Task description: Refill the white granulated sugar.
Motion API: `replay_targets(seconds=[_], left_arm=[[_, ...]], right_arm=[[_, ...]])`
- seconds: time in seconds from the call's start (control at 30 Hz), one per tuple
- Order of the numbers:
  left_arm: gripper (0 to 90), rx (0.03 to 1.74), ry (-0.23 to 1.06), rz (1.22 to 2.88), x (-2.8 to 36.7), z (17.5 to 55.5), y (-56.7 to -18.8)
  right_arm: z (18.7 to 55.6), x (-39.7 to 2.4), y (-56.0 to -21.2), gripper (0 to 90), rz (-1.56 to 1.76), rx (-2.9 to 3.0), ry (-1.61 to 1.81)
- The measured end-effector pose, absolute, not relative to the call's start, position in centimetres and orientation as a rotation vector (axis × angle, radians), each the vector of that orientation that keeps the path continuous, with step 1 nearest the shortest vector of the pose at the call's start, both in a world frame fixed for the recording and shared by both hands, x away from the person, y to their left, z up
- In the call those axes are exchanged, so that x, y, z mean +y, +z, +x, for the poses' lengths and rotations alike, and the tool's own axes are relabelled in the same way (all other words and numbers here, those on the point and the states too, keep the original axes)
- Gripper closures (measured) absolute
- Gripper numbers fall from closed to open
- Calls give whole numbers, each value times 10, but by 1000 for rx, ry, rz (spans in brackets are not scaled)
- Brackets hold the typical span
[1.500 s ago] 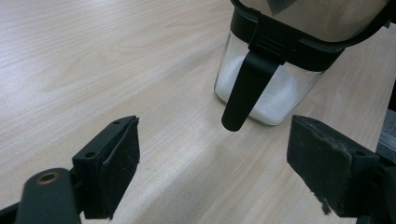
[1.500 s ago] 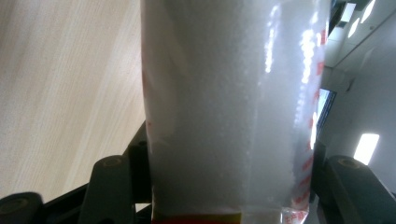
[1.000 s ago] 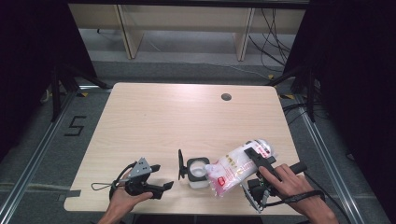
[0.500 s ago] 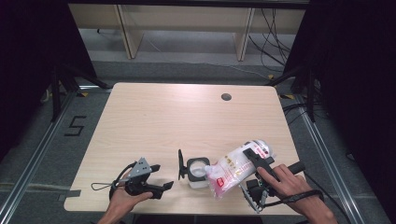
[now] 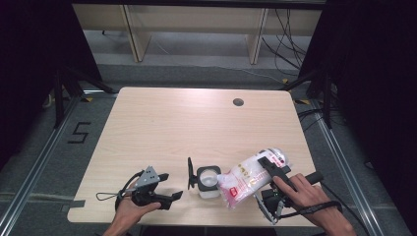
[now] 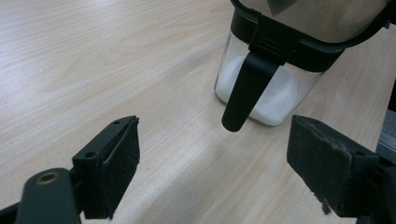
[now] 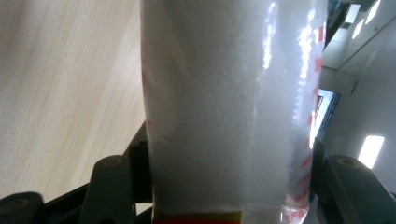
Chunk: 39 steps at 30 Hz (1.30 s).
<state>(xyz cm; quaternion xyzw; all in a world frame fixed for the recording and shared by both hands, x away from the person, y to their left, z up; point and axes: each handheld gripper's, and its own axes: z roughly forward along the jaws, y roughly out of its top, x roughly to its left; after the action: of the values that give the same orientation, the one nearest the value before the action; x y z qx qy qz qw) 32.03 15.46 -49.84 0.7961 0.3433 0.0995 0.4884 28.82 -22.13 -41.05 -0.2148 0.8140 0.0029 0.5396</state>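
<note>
- Bag of white granules, clear plastic with red print (image 5: 248, 178), lies tilted near the table's front edge, its lower end aimed at the small clear glass jar with a black rim and flipped-up black lid (image 5: 207, 180); bag mouth just beside or over the jar opening, cannot tell which.
- Right gripper (image 5: 271, 167) clenched across the bag's body; in the right gripper view both jaws press the plastic (image 7: 224, 116).
- Left gripper (image 5: 169, 197) released, jaws spread and empty, resting on the pale wooden table (image 5: 196, 123) near the jar, not touching it.
- Jar already holds some white granules (image 6: 275, 100).
- Risk: jar unsteadied; a nudge from the bag could tip or slide it.
- Risk: soft bag sags in the grip, so granules may rush out and overshoot the narrow opening onto the table.
- Risk: upright lid (image 5: 190, 173) could snag the bag.
</note>
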Motion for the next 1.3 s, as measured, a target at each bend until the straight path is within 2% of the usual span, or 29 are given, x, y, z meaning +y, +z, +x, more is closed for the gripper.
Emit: replay_targets(seconds=[1.3], left_arm=[[167, 835, 242, 1929, 155, 320, -498]], right_arm=[[285, -219, -407, 436, -541, 1932, -7]])
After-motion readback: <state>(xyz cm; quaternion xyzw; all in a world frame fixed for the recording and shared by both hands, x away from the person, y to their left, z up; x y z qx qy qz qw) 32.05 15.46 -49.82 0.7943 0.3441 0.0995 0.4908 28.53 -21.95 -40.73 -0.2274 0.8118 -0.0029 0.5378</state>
